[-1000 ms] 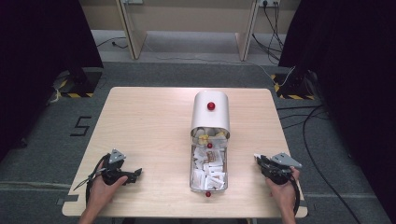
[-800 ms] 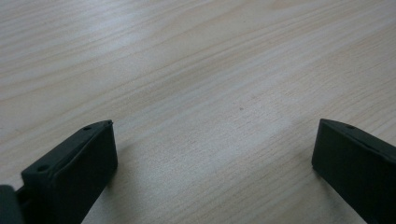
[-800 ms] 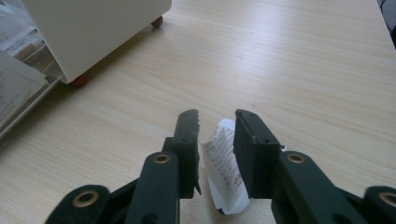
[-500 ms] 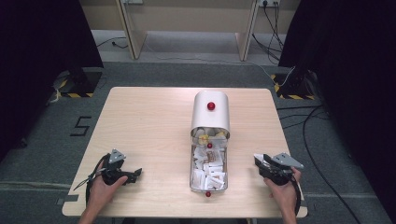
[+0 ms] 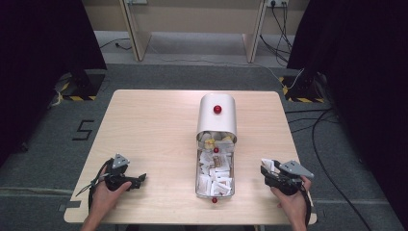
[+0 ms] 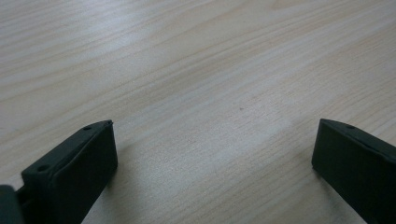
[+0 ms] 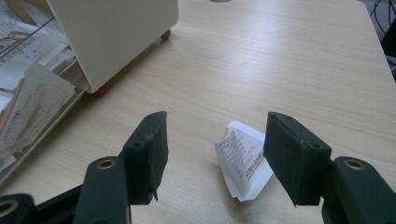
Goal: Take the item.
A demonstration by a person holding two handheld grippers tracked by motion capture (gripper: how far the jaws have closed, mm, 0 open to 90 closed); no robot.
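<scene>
Little has shifted since a second ago; both hands stay parked, so no step seems begun. Pale wood-grain counter (image 5: 154, 130) carries a rounded cream box (image 5: 217, 117) with its clear drawer (image 5: 215, 173) of paper sachets pulled out. Left gripper (image 6: 215, 154) gapes wide, empty. Right gripper (image 7: 215, 154) stands wide around a loose, creased sachet (image 7: 243, 161).

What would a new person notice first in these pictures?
Probably the white box with a red knob at the middle of the table, and the clear drawer pulled out of it toward the person, full of paper packets. Next, a white printed packet lies on the wood between the open jaws of the right claw. The left claw is open over bare wood.
</scene>
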